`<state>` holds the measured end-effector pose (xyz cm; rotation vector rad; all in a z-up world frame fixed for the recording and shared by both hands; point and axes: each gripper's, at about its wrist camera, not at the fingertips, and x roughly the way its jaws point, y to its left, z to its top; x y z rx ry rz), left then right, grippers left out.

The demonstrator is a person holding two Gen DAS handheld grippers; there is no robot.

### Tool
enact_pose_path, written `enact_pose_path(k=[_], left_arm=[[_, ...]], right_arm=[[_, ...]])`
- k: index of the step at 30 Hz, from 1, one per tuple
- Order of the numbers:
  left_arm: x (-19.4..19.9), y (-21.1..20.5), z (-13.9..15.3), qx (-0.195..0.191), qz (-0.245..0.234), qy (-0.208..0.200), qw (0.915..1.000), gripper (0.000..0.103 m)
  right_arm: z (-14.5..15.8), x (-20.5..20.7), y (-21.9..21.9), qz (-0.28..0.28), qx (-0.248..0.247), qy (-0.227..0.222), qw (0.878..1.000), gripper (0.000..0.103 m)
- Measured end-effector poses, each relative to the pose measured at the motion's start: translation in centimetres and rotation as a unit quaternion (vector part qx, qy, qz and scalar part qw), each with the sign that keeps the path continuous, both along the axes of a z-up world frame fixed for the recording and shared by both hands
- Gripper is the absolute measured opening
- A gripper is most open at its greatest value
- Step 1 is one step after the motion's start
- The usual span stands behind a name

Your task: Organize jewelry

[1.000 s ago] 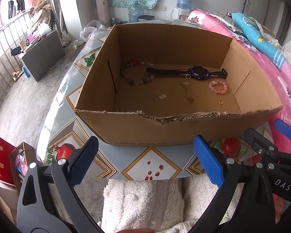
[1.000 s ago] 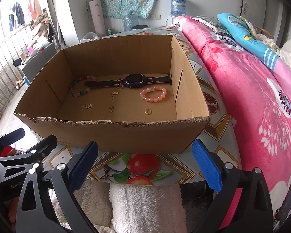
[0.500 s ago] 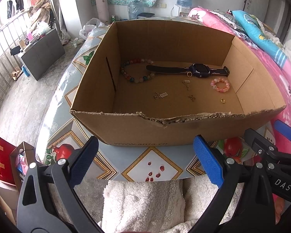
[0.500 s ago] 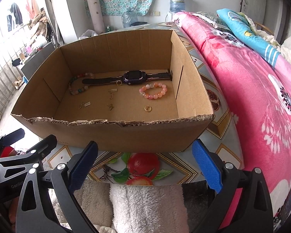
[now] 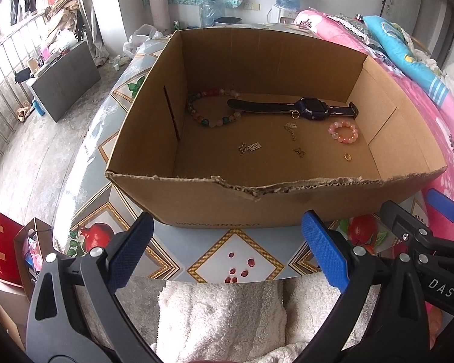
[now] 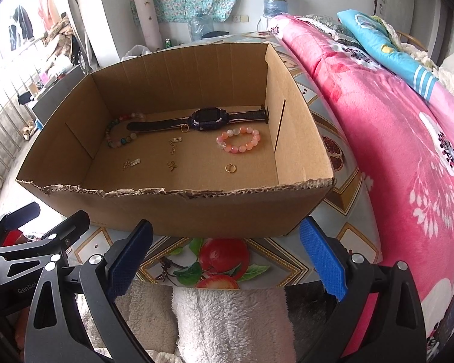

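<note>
- L gripper (image 5: 227,251): jaws spread wide, nothing between the blue pads; sits low at the near edge of the patterned table (image 5: 236,260), over a white fleece cloth (image 5: 221,317).
- R gripper (image 6: 224,257): also released, pads apart, empty; just beside the L one, same near edge.
- Cardboard box (image 6: 196,208): straight ahead of both grippers, open top, torn near rim; near wall just past the fingertips, not touching.
- Watch (image 6: 207,119): dark strap, lies flat along the far wall inside the box, ahead of R gripper.
- Pink bead bracelet (image 6: 239,140): box floor, ahead & slightly right of R gripper, just nearer than the watch.
- Multicolour bead bracelet (image 5: 212,107): far-left part of floor, ahead of L gripper; its right side touches or overlaps the strap end, can't tell which.
- Gold ring (image 6: 230,168): nearest item to R gripper, alone on the floor, nearer than the pink bracelet.
- Second small ring (image 6: 184,128): against the watch case.
- Small metal charms (image 5: 249,148): a few scattered mid-floor, btwn bracelets; too small for detail.
- Pink floral blanket (image 6: 393,151): right of R gripper, beside the table.
</note>
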<state>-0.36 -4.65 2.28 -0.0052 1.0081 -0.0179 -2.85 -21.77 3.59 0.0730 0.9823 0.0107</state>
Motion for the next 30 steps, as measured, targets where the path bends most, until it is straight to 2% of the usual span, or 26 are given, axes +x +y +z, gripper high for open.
enact_pose_path(k=[30], left_arm=[[0.14, 0.15, 0.05, -0.002, 0.001, 0.001, 1.0000, 0.094]], right_arm=[[0.18, 0.13, 0.31, -0.001, -0.004, 0.000, 1.000, 0.095]])
